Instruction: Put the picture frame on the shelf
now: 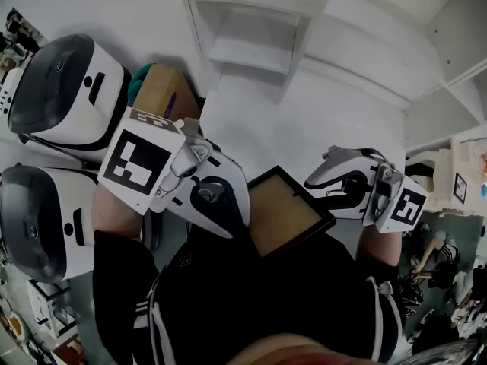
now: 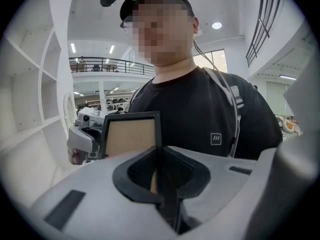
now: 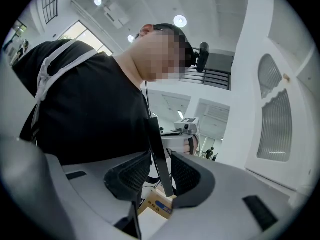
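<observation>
Head view | left gripper clamps picture frame edge | right gripper loose

The head view is dim and grey, with no hard shadows, and the frame looks dull. Straight lines bend near its edges. The two gripper views are brighter. A lamp glows white up high, and ceiling lamps glare at the top. Both views have black corners. Up close, the left hand-held gripper and the right hand-held gripper look soft and blurry.
</observation>
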Motion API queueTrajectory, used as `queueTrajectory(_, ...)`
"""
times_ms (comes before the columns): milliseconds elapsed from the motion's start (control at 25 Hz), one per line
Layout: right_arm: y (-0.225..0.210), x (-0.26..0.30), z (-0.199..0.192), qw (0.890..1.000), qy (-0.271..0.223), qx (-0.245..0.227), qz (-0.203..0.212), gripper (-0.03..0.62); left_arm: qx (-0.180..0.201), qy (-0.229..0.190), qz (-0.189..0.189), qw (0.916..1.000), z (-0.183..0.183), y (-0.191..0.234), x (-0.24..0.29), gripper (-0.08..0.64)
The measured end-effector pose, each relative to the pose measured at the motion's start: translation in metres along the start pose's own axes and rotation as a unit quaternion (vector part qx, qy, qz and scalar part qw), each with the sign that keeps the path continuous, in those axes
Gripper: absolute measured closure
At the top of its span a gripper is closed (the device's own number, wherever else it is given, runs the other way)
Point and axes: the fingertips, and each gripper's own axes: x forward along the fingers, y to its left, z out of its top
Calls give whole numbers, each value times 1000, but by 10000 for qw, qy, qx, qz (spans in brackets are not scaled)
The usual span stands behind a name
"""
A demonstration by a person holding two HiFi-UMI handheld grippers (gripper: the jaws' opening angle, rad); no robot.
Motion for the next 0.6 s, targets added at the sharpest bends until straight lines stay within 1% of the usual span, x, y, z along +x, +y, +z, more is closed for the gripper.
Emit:
queueTrajectory(160,6,8,-1,9999,75,-98,75,472,53,27,-71,10000,5,-3,5,515)
queueTrajectory(280,5,12,-4,9999,87,-98,56,474,45,-3,-79,10000,7,-3,6,515)
queueTrajectory(320,4,12,-3,9999,57,-91,32,484,42,-22,-68,10000,7,-3,6,515)
queueTrajectory(440,-1,12,-1,9999,-82,-78,-45,501,22,-137,-22,9999,9,-2,4,515)
queueTrajectory(600,0,14,5,9997,-222,-80,-9,508,87,-388,-58,9992,17,-4,1,515)
